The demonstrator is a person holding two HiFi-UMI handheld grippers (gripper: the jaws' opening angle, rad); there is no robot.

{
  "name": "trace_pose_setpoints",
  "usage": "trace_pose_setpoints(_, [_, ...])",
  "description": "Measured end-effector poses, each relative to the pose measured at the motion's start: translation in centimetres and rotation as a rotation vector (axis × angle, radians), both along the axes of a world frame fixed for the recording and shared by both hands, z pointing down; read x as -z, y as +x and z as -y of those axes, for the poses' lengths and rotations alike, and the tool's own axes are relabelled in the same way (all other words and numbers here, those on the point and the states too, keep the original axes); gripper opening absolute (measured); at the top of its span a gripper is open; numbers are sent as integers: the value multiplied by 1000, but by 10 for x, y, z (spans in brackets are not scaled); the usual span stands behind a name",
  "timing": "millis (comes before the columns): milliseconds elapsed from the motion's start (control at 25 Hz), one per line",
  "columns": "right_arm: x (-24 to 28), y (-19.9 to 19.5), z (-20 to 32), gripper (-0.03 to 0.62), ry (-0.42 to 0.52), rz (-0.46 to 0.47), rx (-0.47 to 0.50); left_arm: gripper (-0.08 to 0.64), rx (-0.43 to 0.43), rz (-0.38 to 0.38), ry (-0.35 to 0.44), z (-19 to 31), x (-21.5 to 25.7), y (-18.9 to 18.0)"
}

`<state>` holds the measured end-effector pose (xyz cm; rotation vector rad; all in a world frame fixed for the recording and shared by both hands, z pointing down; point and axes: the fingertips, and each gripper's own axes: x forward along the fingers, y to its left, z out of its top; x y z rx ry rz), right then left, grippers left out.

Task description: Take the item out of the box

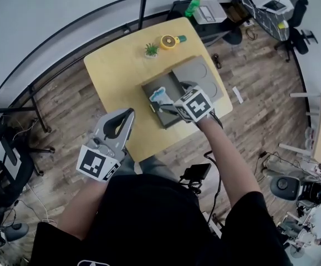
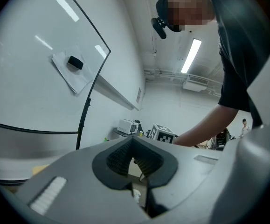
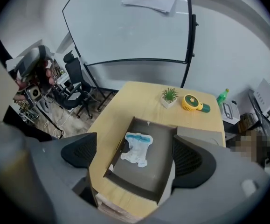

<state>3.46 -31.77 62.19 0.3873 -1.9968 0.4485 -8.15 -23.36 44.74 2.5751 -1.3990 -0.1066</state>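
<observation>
Wooden worktop (image 1: 116, 82) below. Left gripper (image 1: 126, 115) hangs near its edge, fingers together, empty. Item (image 3: 135, 149) lies crumpled in the open box (image 3: 135, 190); it looks soft and light, best pinched mid-bunch. Right gripper (image 1: 168, 108) is above it, fingers wide apart.

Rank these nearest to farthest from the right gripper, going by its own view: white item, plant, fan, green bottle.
1. The white item, in the box, right under the open right gripper.
2. The plant and the fan, side by side at the table's far edge; too close to call.
3. The bottle, past the table, far right.
</observation>
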Motion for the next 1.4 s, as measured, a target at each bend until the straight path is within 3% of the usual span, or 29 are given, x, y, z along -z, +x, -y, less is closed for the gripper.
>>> trace_pose_setpoints(440, [-79,-2,-2,480,-163,-124,25,0,45,1,-55,-6,-23,-16])
trace_pose_setpoints(760, [-113,-4,2,451,-174,-197,57,0,40,-5,-89,-8,-36,-15])
trace_pose_setpoints(960, [-134,10,-10,434,-258,-293,35,0,35,-3,-109,-11,-43,-13])
trace_pose_setpoints(1160, [-143,4,-5,392,-214,-288,29,0,31,4,-156,-17,-55,-14])
trace_pose_setpoints(1240, [-148,-1,-1,372,-193,-271,41,0,39,-1,-141,-15,-53,-16])
trace_pose_setpoints(1400, [-153,6,-11,332,-236,-310,15,0,43,6,-137,-18,-51,-17])
